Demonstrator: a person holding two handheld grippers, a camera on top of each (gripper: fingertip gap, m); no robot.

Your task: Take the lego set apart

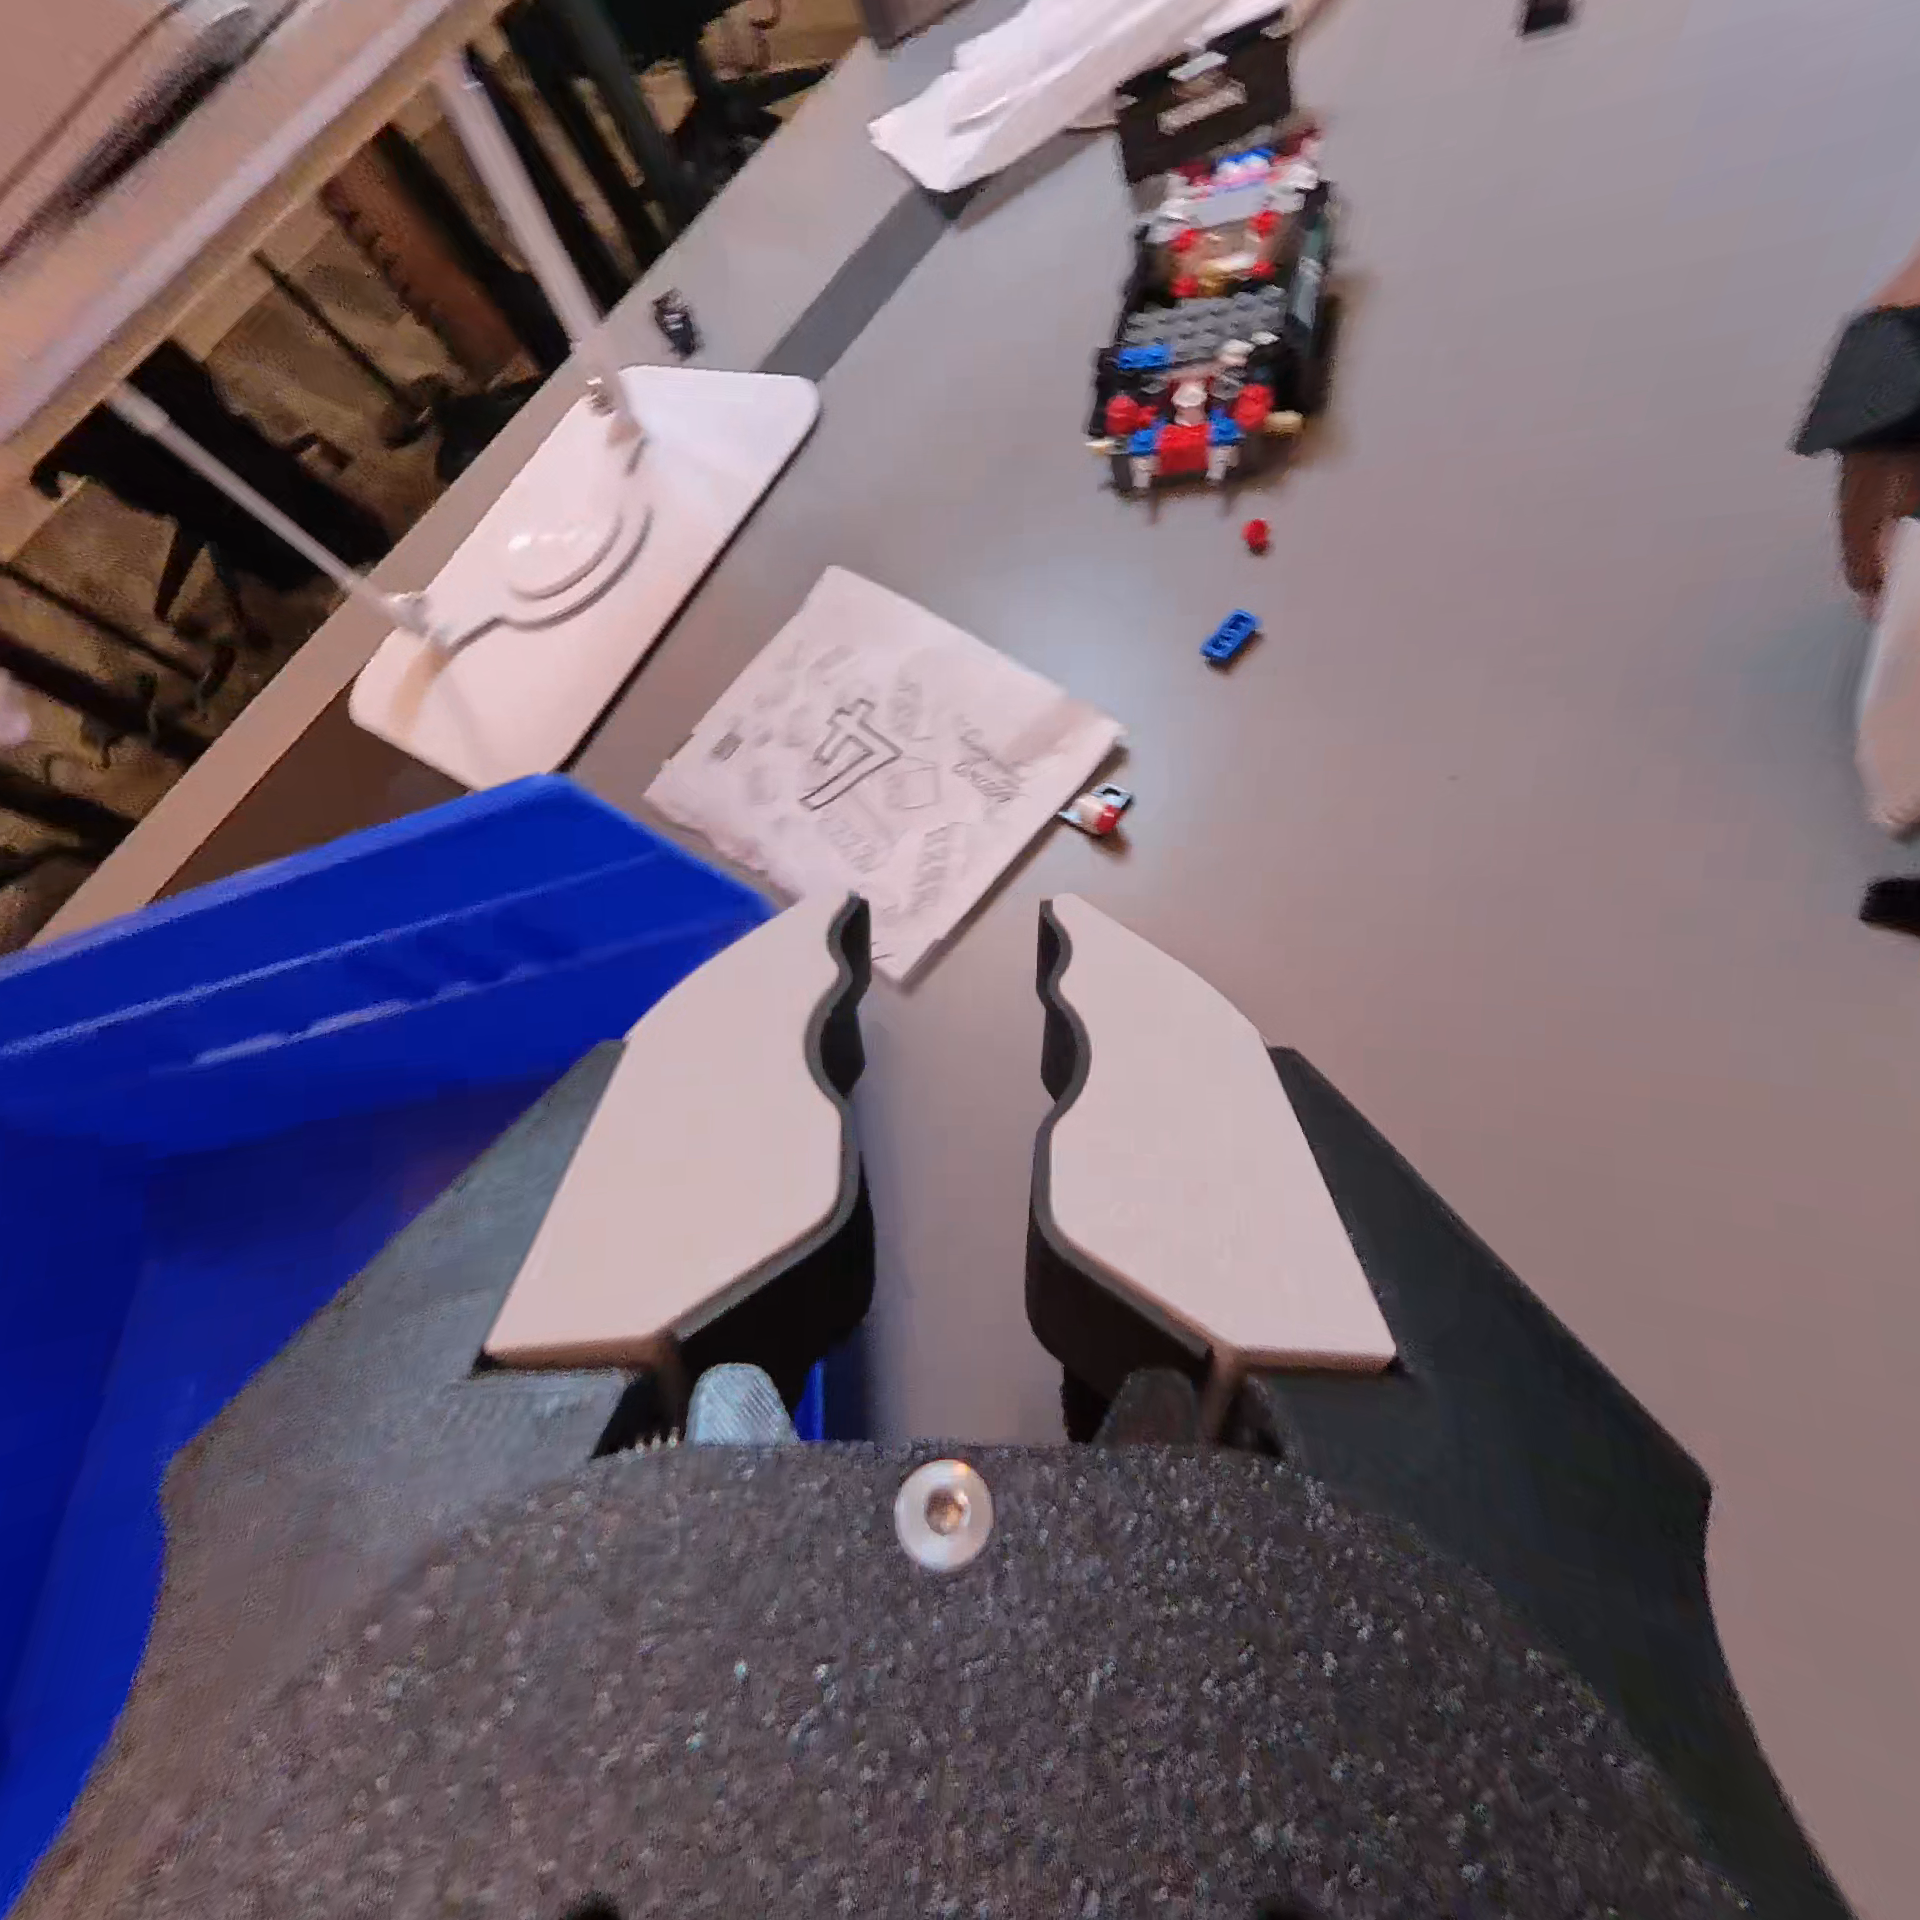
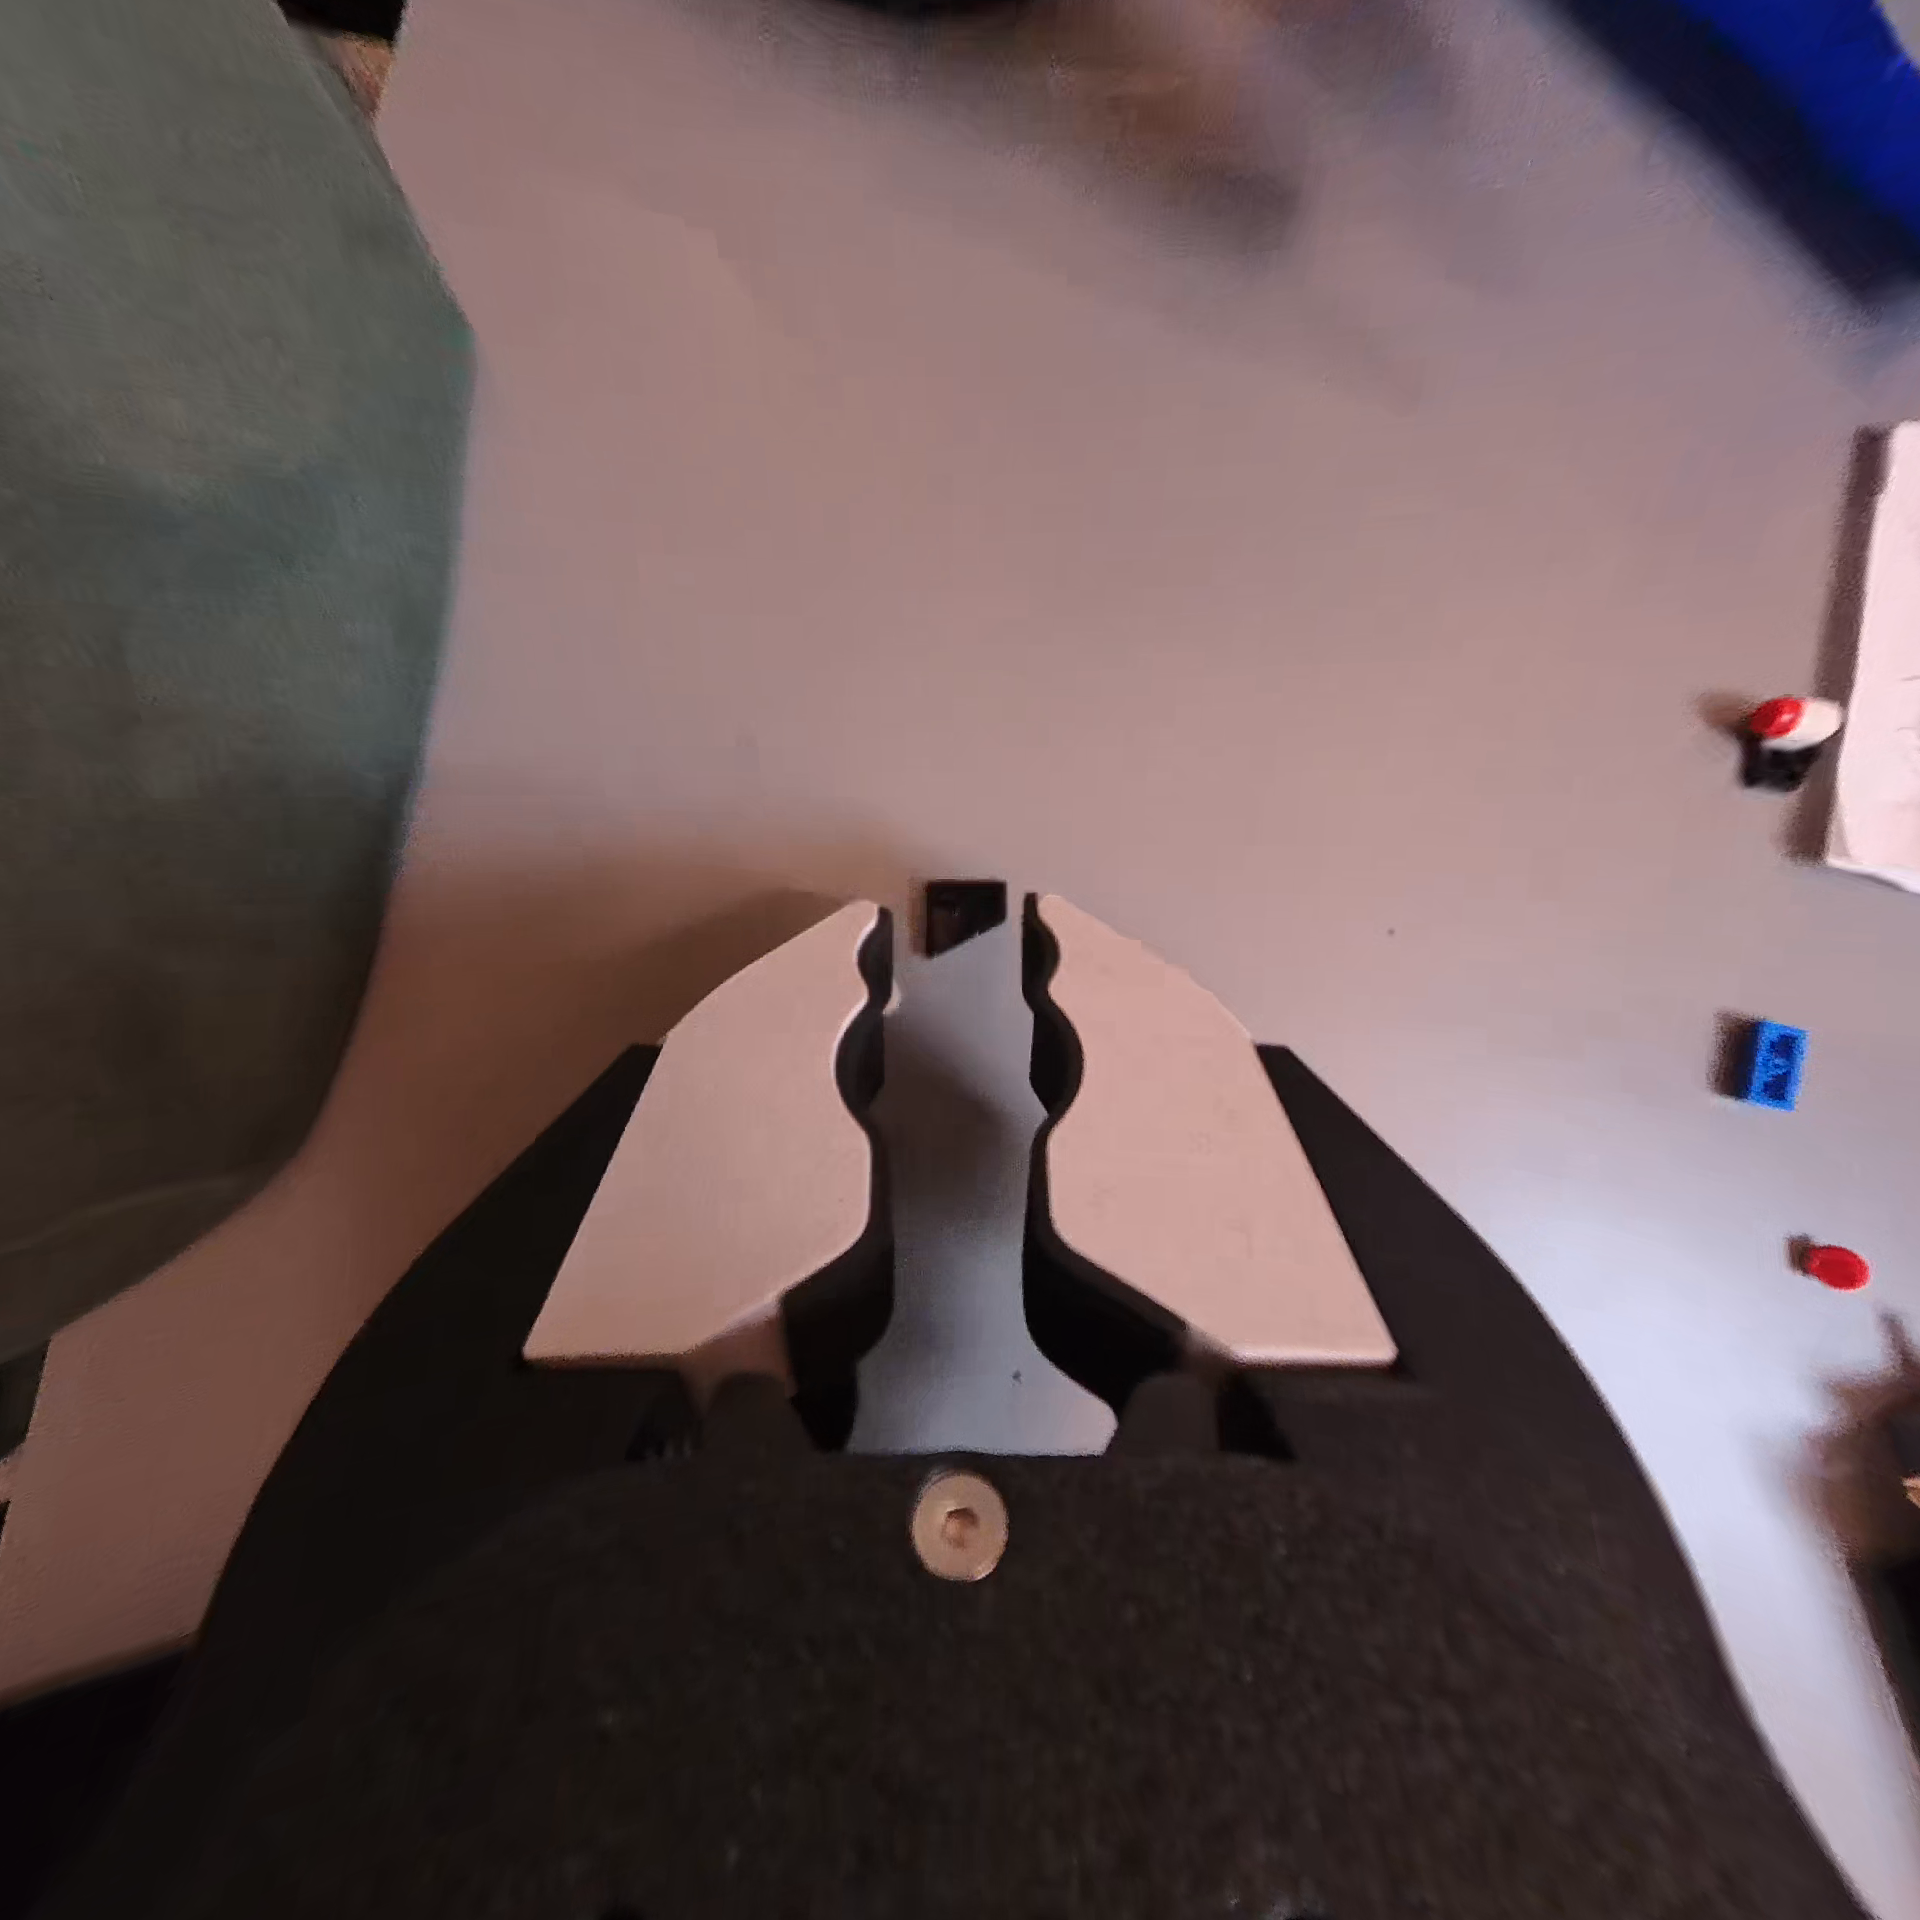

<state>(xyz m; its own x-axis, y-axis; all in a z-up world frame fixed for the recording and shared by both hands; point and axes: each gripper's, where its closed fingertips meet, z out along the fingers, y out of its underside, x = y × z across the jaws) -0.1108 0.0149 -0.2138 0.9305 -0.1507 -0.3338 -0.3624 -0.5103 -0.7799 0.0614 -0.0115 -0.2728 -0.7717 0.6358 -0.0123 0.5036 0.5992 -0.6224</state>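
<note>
The partly stripped lego car (image 1: 1216, 343), black with red, blue and grey bricks, stands far ahead on the grey table (image 1: 1455, 935) in the left wrist view. My left gripper (image 1: 951, 925) is open and empty, just above the table, next to the blue bin (image 1: 312, 987). My right gripper (image 2: 956, 920) is open low over the table. A small black lego piece (image 2: 961, 914) sits between its fingertips, with a gap showing on each side, so the pads do not press on it.
A printed paper bag (image 1: 883, 748) lies ahead of the left gripper, with a white stand base (image 1: 592, 561) beyond. Loose bits: a blue plate (image 1: 1231, 631), a red stud (image 1: 1256, 535), a red-and-white piece (image 1: 1101, 810). The right wrist view shows a blue brick (image 2: 1766, 1060), a red stud (image 2: 1834, 1268) and a person's green clothing (image 2: 187, 623). Both grippers' tips are roughly 20 centimeters from the partly stripped lego car (image 1: 1216, 343).
</note>
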